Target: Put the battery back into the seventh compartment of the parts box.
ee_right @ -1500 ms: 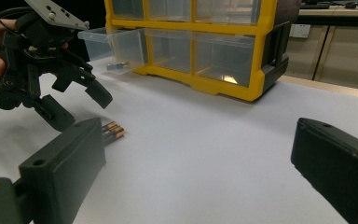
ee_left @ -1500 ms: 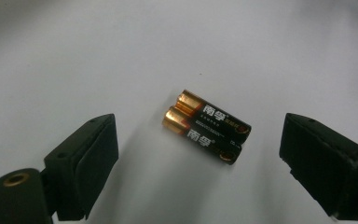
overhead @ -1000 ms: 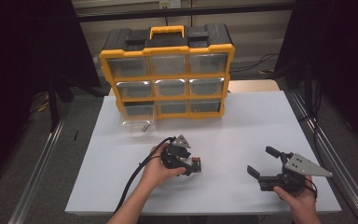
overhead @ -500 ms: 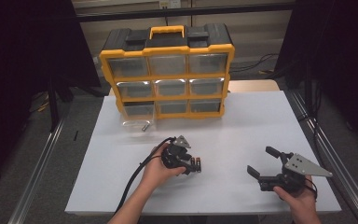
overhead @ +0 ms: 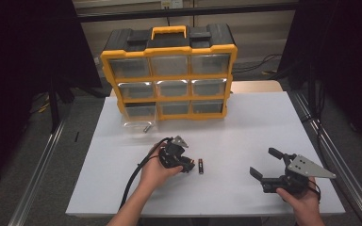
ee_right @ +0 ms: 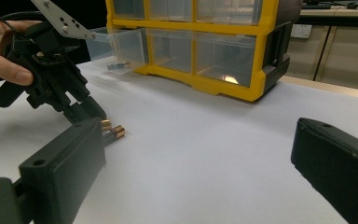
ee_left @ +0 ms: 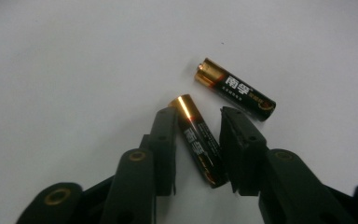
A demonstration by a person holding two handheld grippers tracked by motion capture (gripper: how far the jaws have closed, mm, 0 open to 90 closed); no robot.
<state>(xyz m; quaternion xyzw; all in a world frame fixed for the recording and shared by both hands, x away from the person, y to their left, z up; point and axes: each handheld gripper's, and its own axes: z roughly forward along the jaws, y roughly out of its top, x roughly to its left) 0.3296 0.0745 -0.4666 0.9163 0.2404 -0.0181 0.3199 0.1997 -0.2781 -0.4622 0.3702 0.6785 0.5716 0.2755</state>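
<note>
Since the near battery (ee_left: 199,145) lies on the white table (overhead: 245,132) right between the left gripper's (ee_left: 196,140) 2 jaws, its long axis runs roughly along them, gold cap pointing away from the hand, so a plain squeeze across its width should catch it. Jaws are spread w/ a slim gap each side; not pinching yet, as far as I can judge. A 2nd battery (ee_left: 235,89) lies just beyond the right-hand jaw tip, apart from the 1st and angled across it; closing could nudge it. From the high view, the left gripper (overhead: 185,165) sits mid-table w/ a battery (overhead: 201,166) just beside it. Right gripper (overhead: 268,165) rests well apart, near the front right edge, jaws wide open, holding nothing. Yellow drawer cabinet (overhead: 169,70) stands at the back; 1 clear drawer (overhead: 139,124) is pulled out, bottom left.
</note>
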